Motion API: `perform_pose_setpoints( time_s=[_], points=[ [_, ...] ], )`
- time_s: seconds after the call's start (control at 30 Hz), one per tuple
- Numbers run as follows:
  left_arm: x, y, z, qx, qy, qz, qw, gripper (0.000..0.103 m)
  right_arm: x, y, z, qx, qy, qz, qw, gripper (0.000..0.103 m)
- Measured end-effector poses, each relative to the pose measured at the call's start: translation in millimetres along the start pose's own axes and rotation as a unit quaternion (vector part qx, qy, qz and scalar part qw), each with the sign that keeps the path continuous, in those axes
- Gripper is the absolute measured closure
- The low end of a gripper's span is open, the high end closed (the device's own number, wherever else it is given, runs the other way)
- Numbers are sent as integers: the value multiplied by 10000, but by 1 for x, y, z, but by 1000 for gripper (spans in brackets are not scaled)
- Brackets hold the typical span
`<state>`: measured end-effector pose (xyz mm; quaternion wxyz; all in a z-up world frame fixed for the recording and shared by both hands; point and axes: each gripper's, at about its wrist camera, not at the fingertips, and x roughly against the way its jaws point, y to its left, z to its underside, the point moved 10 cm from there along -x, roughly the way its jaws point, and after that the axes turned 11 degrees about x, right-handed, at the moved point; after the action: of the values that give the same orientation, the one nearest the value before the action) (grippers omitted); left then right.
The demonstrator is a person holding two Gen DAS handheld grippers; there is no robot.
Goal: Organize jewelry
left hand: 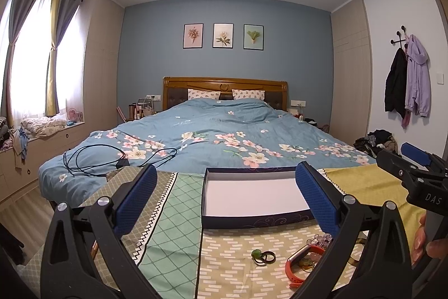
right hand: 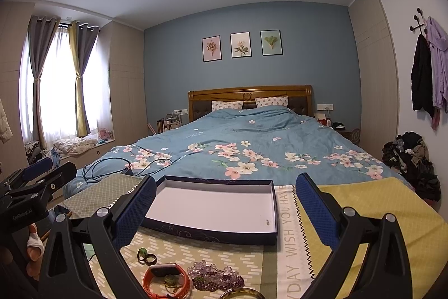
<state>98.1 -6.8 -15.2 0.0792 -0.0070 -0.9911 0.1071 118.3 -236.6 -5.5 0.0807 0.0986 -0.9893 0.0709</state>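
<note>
A shallow dark blue box [left hand: 253,220] [right hand: 215,234] with a white inside stands open on the patterned cloth; a tiny piece [right hand: 268,221] lies in its near right corner. In front of it lie a green-stone ring and dark ring [left hand: 262,257] [right hand: 145,255], an orange band [left hand: 303,264] [right hand: 165,282], purple and clear bead bracelets [right hand: 215,275] [left hand: 322,238] and a gold bangle [right hand: 242,293]. My left gripper [left hand: 226,196] is open and empty above the jewelry. My right gripper [right hand: 225,205] is open and empty, also above it.
The cloth-covered table [left hand: 173,215] stands at the foot of a bed with a blue floral quilt [left hand: 224,136]. A black cable [left hand: 112,156] lies on the quilt at left. A clothes pile [right hand: 411,159] sits on the floor at right.
</note>
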Motion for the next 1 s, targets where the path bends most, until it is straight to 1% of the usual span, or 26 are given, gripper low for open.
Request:
perform_pose_setpoints(
  time_s=[1.0],
  points=[
    [-3, -2, 5, -13, 47, 12, 10000, 6, -2, -3, 1, -7, 45, 2, 10000, 7]
  ],
)
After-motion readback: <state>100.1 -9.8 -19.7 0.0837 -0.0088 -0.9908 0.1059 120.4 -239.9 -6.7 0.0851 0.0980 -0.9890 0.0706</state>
